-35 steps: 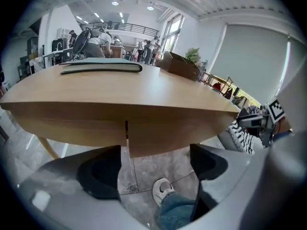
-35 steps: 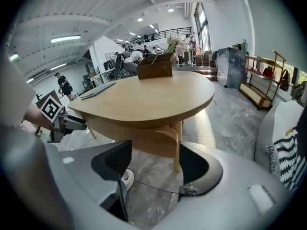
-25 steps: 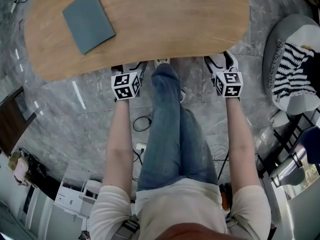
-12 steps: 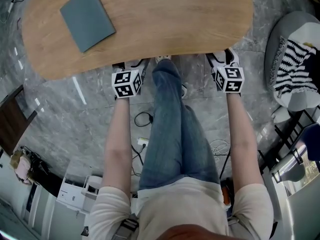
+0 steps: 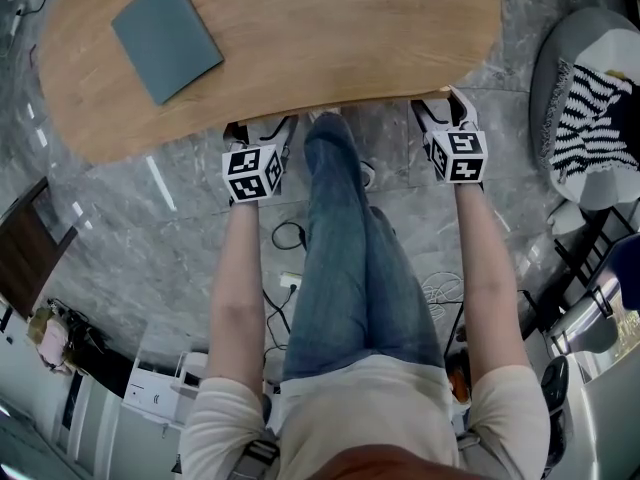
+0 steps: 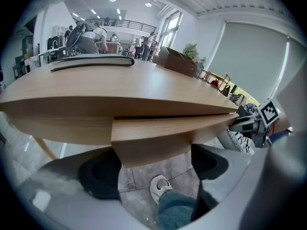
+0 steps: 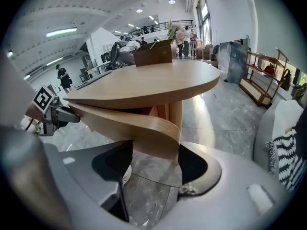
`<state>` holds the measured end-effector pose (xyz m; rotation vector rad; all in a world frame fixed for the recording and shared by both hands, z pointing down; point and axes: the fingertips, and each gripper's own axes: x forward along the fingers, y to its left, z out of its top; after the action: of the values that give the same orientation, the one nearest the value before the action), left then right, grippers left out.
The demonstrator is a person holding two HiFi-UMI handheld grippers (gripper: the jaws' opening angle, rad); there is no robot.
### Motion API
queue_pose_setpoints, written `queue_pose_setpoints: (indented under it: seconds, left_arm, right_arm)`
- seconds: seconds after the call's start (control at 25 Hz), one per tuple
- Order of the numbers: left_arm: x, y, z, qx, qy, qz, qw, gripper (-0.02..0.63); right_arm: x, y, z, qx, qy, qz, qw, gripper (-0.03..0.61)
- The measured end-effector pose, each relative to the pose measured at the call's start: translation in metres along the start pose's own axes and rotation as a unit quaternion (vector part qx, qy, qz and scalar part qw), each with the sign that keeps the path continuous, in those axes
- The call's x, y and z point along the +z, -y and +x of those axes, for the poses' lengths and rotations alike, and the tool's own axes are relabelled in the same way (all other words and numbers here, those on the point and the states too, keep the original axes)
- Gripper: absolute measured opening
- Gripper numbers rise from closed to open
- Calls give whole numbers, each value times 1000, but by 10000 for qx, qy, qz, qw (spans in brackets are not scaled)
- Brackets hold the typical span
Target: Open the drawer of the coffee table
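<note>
between left claw (image 6: 154,169) jaws | drawer front (image 6: 158,138) | right claw (image 7: 156,164) closing round it

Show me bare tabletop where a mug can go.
Right of the grey book, the tabletop is bare to its right end; a box stands farther back. The near edge is crowded: left gripper, right gripper, the person's leg at the drawer front.

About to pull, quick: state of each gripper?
Left gripper: jaws around drawer front; grip cannot be told.
Right gripper: jaws have just been closing around drawer front; grip cannot be told.
</note>
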<state>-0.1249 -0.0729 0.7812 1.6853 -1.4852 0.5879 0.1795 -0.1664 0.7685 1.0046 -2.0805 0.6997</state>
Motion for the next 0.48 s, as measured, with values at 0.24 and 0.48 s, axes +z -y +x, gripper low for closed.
queue_pose_setpoints:
  seconds: [0.24,0.48]
  left_arm:
    - [-19,8,-11,-4,-72,-51,10000,466]
    - [-38,13,-21,-6,-147,-86,9999,465]
  right_arm:
    - [-17,-5,-12,-16,-70,-4,10000,288]
    - [-34,-11,-24,-16,-161,30,9999,285]
